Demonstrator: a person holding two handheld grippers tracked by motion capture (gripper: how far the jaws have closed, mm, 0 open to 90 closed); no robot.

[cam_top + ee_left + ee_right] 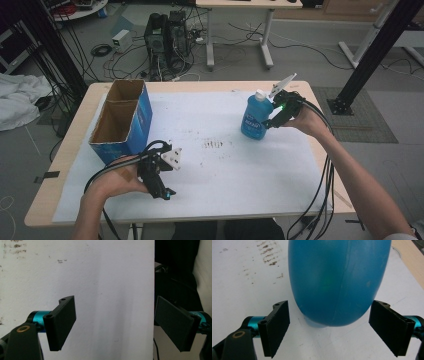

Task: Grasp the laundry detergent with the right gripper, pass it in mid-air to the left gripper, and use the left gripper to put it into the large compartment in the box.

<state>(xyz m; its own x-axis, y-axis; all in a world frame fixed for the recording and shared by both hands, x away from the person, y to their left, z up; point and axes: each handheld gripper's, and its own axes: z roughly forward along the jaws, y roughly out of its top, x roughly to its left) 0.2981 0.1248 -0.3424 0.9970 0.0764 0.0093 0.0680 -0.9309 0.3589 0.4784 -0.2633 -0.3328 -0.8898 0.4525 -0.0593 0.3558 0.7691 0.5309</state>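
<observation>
A blue bottle (256,119) with a white cap stands upright on the white paper, right of the table's middle. My right gripper (270,121) comes at it from the right. In the right gripper view the bottle (337,282) sits between my wide-apart jaws, with a gap showing on each side between the pads (277,326) and its wall, so the right gripper (329,327) is open. My left gripper (161,187) hovers over the paper near the table's front left. Its jaws stand open with nothing between them (115,325).
An open blue cardboard box (122,120) stands at the table's left, just behind my left hand. Brown smudges (214,145) mark the white paper (210,175) at the centre. The table's front edge (153,290) runs close by my left gripper. Computer towers (167,35) and cables lie on the floor behind.
</observation>
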